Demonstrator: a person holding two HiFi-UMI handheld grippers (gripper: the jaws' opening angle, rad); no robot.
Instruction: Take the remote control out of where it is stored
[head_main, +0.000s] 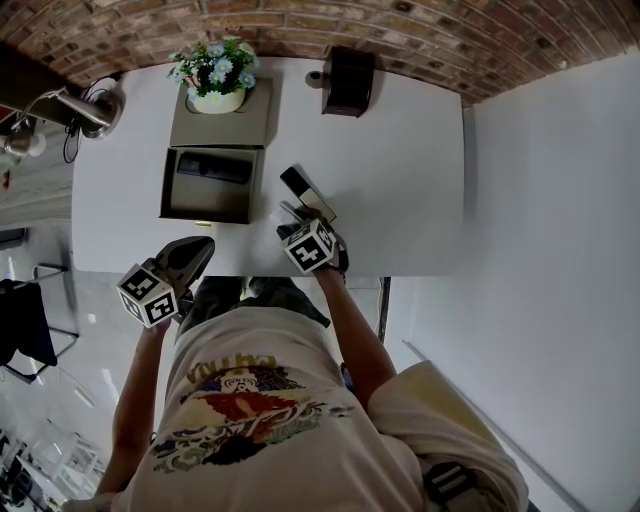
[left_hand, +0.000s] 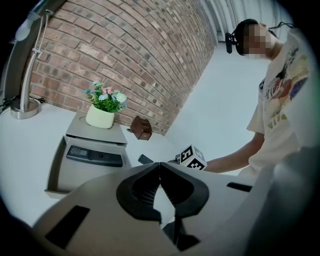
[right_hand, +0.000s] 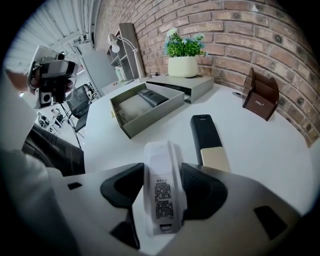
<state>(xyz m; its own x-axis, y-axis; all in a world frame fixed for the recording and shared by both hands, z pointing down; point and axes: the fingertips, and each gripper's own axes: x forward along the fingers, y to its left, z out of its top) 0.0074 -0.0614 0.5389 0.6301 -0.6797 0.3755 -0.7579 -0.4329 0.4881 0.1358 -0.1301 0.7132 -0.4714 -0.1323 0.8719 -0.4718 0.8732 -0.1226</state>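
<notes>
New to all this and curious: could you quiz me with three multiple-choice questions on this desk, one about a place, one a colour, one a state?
1. Where does the white pot of blue flowers stand? A in the open drawer; B on the grey drawer cabinet; C on the floor.
2. What colour is the slim plastic remote clamped in the right tool? A white; B red; C green.
3. How is the left tool? A wide open; B gripping the pot; C shut, empty.
Answers: B, the pot sits on the cabinet's top; A, its casing is white; C, its jaws meet with nothing between.
</notes>
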